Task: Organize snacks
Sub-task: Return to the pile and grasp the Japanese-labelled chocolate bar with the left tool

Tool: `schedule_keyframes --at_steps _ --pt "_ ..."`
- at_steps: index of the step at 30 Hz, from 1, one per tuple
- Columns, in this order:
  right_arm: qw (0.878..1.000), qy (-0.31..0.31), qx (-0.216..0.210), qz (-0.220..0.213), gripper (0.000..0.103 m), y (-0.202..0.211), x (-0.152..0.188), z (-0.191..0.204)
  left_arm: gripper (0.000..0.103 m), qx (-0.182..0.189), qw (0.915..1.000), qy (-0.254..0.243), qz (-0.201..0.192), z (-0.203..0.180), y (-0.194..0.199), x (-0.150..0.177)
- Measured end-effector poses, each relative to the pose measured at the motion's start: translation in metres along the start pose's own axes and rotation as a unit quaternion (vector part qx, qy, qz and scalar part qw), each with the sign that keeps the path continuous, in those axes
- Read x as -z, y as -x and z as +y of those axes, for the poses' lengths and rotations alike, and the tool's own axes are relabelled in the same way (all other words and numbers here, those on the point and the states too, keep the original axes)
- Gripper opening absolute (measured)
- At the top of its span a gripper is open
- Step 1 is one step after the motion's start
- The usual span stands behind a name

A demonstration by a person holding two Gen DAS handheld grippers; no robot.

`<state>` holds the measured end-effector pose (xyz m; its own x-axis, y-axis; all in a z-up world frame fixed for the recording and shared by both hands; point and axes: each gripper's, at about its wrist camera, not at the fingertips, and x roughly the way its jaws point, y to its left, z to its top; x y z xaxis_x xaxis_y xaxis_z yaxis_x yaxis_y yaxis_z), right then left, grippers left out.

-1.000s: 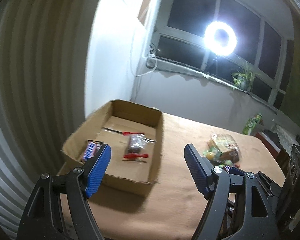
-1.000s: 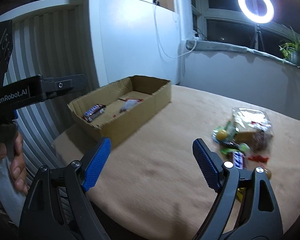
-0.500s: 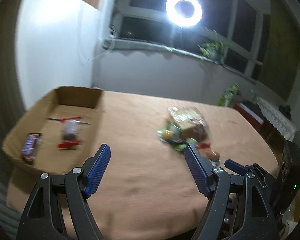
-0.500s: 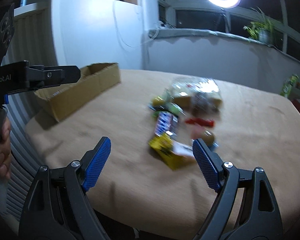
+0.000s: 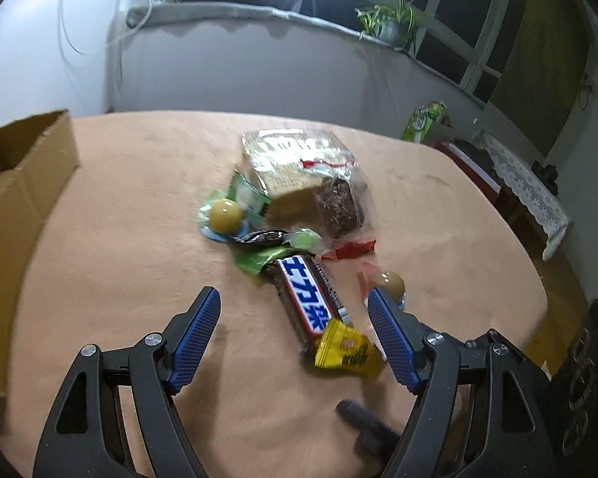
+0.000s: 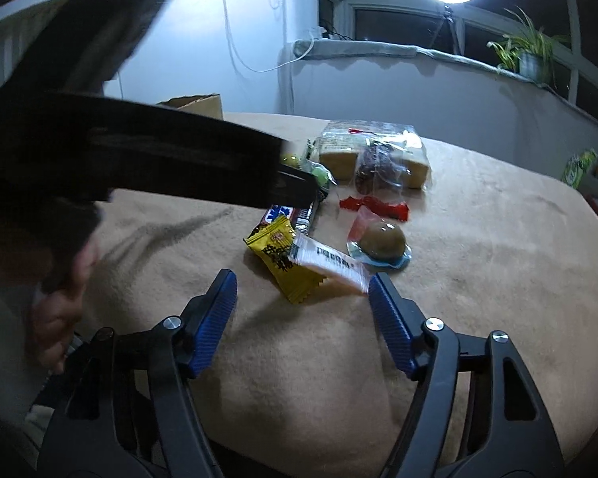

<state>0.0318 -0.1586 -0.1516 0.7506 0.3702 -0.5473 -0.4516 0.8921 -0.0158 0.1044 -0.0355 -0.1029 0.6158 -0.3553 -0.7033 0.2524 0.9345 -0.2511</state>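
Tan cloth covers the surface [image 5: 139, 207], where the snack pile lies. Only the left view shows the brown chocolate bar with blue lettering [image 5: 309, 298] whole; in the right view the left hand-held gripper [image 5: 293, 332], jaws wide and empty, hides most of it. The right hand-held gripper [image 6: 303, 310], just been closing, is empty before the yellow crinkled packet [image 6: 281, 259]. The cardboard box [image 5: 16, 199] stands left.

You can read white characters "士力架" on blue band of chocolate bar [image 5: 307, 299], lying just below green wrappers [image 5: 259, 257]. Yellow packet [image 6: 282, 257] touching bar's near end carries dark print, too blurred to read. White sachet [image 6: 331, 265] on yellow packet shows black characters, illegible.
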Motion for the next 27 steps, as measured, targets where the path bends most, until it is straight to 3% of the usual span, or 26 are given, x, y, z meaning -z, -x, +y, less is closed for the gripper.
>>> schedule_keyframes --at_steps 5,6,8,10,11,13,15,21,23,24,27 --pt "1.000 0.006 -0.027 -0.011 0.070 0.007 -0.003 -0.006 0.073 0.012 0.9997 0.019 0.008 0.005 -0.009 -0.002" --pt "1.000 0.004 -0.028 -0.011 0.070 0.006 -0.004 -0.007 0.069 0.015 0.9996 0.021 0.012 0.006 -0.011 -0.002" --pt "0.999 0.001 -0.037 -0.007 0.063 0.003 -0.006 -0.010 0.057 0.027 0.9991 0.021 0.024 0.005 -0.017 -0.003" --pt "0.998 -0.009 -0.054 0.001 0.048 -0.001 -0.007 -0.016 0.055 0.027 0.9992 0.015 0.025 0.002 -0.021 -0.003" --pt "0.998 -0.017 -0.062 0.003 0.046 -0.002 -0.007 -0.021 0.055 0.029 0.9992 0.011 0.027 -0.001 -0.022 -0.004" --pt "0.997 -0.031 -0.077 0.001 0.045 -0.001 -0.007 -0.030 0.052 0.033 0.9989 0.008 0.031 0.000 -0.023 -0.005" --pt "0.996 -0.047 -0.081 0.003 0.045 -0.004 -0.008 -0.038 0.037 0.038 0.9986 0.006 0.036 0.002 -0.024 -0.006" --pt "0.996 -0.027 -0.079 0.009 0.045 -0.018 -0.014 -0.035 0.031 0.055 0.9978 0.011 0.037 0.007 -0.027 -0.012" --pt "0.997 -0.021 -0.075 0.013 0.028 -0.021 -0.014 -0.033 0.031 0.058 0.9976 0.017 0.034 0.012 -0.024 -0.013" --pt "0.997 -0.023 -0.070 0.014 0.009 -0.022 -0.015 -0.033 0.030 0.059 0.9976 0.021 0.032 0.015 -0.023 -0.013" --pt "0.997 -0.030 -0.071 0.011 0.008 -0.023 -0.014 -0.036 0.030 0.063 0.9973 0.029 0.025 0.022 -0.015 -0.012"
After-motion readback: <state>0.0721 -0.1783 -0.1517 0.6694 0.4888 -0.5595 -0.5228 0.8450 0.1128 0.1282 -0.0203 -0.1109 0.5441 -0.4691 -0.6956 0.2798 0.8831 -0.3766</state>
